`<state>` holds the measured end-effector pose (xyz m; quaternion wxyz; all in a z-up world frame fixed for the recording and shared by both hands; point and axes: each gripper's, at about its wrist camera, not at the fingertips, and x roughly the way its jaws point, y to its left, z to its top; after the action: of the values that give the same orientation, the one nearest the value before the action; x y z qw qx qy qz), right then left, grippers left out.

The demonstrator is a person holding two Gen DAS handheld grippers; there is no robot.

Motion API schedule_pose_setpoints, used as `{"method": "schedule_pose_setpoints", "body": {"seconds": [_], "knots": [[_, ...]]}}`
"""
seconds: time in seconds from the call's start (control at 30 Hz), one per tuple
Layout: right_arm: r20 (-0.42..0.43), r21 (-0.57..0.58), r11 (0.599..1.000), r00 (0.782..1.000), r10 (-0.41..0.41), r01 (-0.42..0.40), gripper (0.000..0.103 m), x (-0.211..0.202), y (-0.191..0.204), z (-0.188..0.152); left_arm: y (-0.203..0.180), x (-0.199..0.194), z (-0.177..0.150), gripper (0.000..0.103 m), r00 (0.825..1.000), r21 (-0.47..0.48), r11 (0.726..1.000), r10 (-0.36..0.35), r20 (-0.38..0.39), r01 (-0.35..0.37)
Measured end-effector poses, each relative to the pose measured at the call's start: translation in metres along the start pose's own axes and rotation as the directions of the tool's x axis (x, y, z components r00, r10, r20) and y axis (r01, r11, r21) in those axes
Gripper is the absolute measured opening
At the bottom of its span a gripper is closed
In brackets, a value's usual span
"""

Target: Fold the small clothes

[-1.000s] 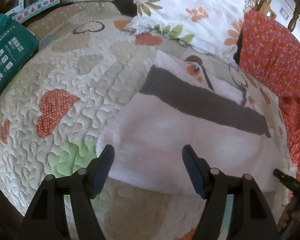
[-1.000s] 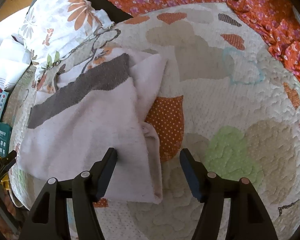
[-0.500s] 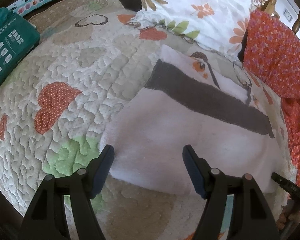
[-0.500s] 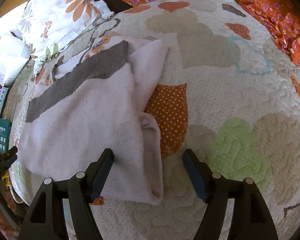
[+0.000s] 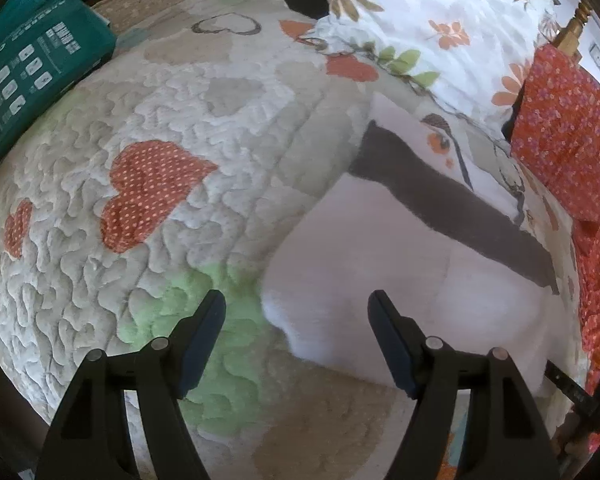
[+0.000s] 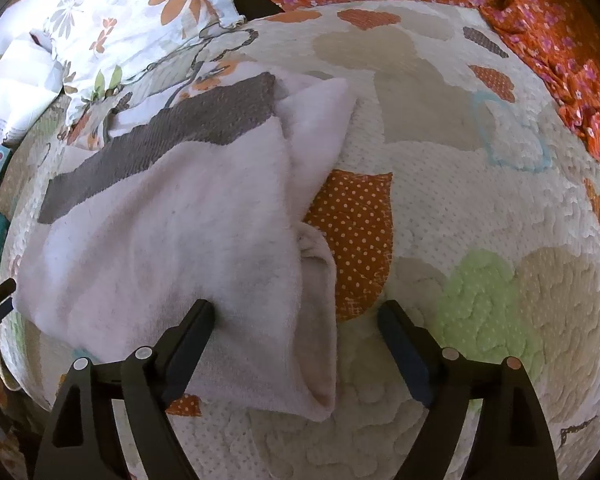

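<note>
A white fleecy cloth [image 5: 380,260] with a grey band lies folded on the quilt. Its near left corner sits between the fingers of my left gripper [image 5: 296,312], whose jaws are opening and do not press on it. In the right wrist view the same cloth [image 6: 172,232] shows a doubled right edge with loose layers. That edge lies between the fingers of my right gripper [image 6: 296,312]. Its jaws are opening wide; the left fingertip [image 6: 204,312] rests against the cloth, the right one stands over bare quilt.
A heart-patterned quilt [image 5: 160,192] covers the bed. A floral pillow [image 5: 440,20] lies behind the cloth, orange flowered fabric [image 5: 572,140] to its right, and a teal box [image 5: 32,68] at far left. A wooden bedpost [image 5: 576,28] stands at the back.
My left gripper has shifted left, from over the cloth's middle to its near left corner. The right gripper's jaws have spread wider. The cloth has not moved.
</note>
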<state>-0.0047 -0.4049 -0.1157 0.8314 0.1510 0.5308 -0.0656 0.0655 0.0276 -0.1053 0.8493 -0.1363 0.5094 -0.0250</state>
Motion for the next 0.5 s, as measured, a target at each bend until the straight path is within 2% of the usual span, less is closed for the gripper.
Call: {"method": "schedule_pose_setpoints", "body": {"seconds": [0.17, 0.23, 0.33, 0.4, 0.43, 0.47, 0.5], "knots": [[0.002, -0.015, 1.000, 1.000, -0.013, 0.013, 0.090, -0.003, 0.003, 0.001, 0.012, -0.001, 0.002, 0.073, 1.000, -0.035, 0.999, 0.005, 0.000, -0.005], [0.058, -0.026, 0.998, 0.997, -0.051, 0.053, 0.086, -0.018, 0.005, 0.001, 0.017, -0.006, 0.008, 0.073, 1.000, -0.055, 0.998, 0.004, 0.015, -0.003], [0.202, -0.111, 0.986, 0.974, -0.099, 0.123, 0.086, -0.052, 0.028, -0.007, 0.025, -0.016, 0.020, 0.073, 0.999, -0.095, 0.995, -0.006, 0.041, 0.010], [0.264, -0.210, 0.971, 0.963, -0.053, 0.111, 0.085, -0.065, 0.062, -0.025, 0.035, -0.023, 0.029, 0.073, 0.998, -0.129, 0.991, -0.008, 0.059, 0.015], [0.257, -0.270, 0.960, 0.966, -0.005, 0.077, 0.084, -0.065, 0.081, -0.035, 0.040, -0.027, 0.033, 0.073, 0.998, -0.151, 0.988, -0.009, 0.069, 0.019], [0.232, -0.343, 0.939, 0.971, 0.053, 0.031, 0.078, -0.062, 0.104, -0.044, 0.044, -0.030, 0.036, 0.073, 0.997, -0.170, 0.985, -0.012, 0.077, 0.025], [0.191, -0.425, 0.905, 0.975, 0.113, -0.022, 0.072, -0.056, 0.130, -0.054, 0.052, -0.035, 0.040, 0.073, 0.996, -0.196, 0.980, -0.021, 0.089, 0.038]]}}
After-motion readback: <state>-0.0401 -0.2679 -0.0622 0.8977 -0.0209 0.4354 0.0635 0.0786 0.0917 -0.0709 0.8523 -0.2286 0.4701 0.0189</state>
